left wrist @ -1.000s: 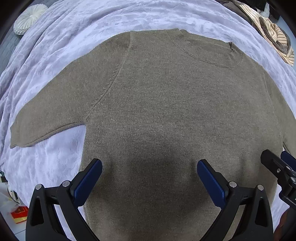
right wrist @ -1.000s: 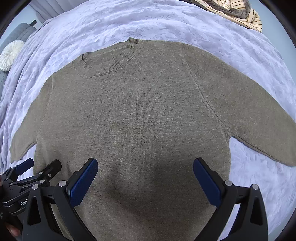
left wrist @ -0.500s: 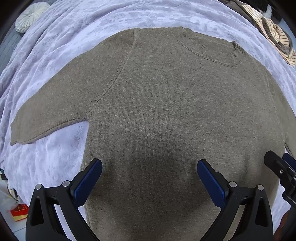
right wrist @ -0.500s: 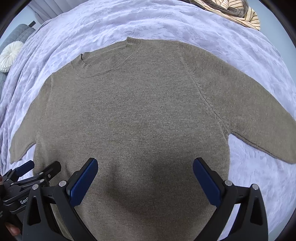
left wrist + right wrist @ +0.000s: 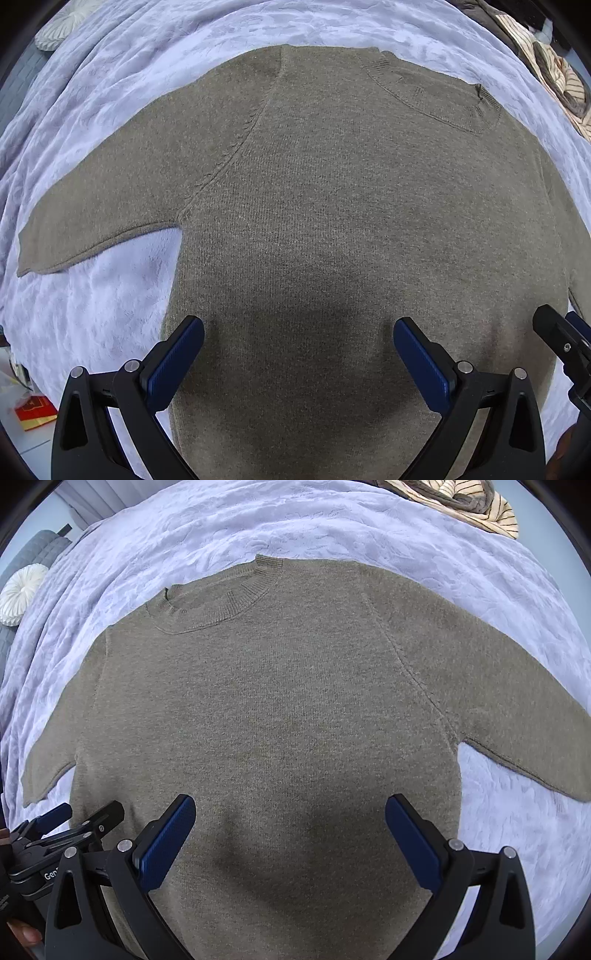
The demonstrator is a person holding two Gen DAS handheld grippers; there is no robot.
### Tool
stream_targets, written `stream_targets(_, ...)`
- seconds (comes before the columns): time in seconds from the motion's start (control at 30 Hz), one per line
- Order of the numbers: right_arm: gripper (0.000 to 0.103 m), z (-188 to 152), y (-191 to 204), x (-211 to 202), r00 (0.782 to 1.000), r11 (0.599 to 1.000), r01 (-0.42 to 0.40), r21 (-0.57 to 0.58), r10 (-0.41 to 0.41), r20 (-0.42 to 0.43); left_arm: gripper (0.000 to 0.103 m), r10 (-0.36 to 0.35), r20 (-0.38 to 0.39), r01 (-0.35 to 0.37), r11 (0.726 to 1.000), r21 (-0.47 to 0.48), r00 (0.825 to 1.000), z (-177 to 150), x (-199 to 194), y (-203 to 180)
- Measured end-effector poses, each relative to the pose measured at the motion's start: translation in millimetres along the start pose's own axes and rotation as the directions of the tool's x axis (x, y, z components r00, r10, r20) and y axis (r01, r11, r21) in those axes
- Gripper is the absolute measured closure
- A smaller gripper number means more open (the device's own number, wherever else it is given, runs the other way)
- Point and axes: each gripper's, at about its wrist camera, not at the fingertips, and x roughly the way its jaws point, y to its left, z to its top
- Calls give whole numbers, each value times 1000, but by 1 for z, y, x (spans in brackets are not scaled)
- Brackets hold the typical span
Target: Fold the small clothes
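Note:
A brown knit sweater [image 5: 332, 221] lies flat and spread on a lilac bedspread [image 5: 129, 66], collar away from me, both sleeves stretched out to the sides. My left gripper [image 5: 298, 354] hovers open over the sweater's lower body, nothing between its blue pads. My right gripper [image 5: 290, 830] hangs open over the same lower part of the sweater [image 5: 277, 709], a little to the right. The right gripper's tip shows at the edge of the left wrist view [image 5: 561, 343]; the left gripper shows at the lower left of the right wrist view [image 5: 66, 827]. The hem is hidden below the frames.
A striped beige garment [image 5: 469, 502] lies bunched at the far right of the bed. A round white cushion [image 5: 22, 590] rests at the far left by a grey headboard [image 5: 33, 550]. A red packet [image 5: 35, 410] lies on the floor at the left.
Both grippers have edged forward and lower over the sweater, so it fills more of each view. Jaws stay open and the sweater has not moved.

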Motion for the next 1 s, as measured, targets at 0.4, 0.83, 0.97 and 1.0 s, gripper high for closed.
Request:
stream_targets(0.4,1,0,0,0,1000,1000,0,9,0,11,0,-24,29,24,1000,1,999,5,-5,8)
stream_targets(0.83,1,-6,11,-2,1000,1000,-25,-18,25,17,0,-54,109,54,999,8,993,4,-21,32)
stream_targets(0.97,1,-8,28,0,997,997,-68,-46,70,25,0,-56,129,61,998,-30,990,4,-21,57)
stream_targets(1.0,1,-9,32,1,997,996,-71,-51,73,30,0,-59,141,66,997,-41,988,1,-21,63)
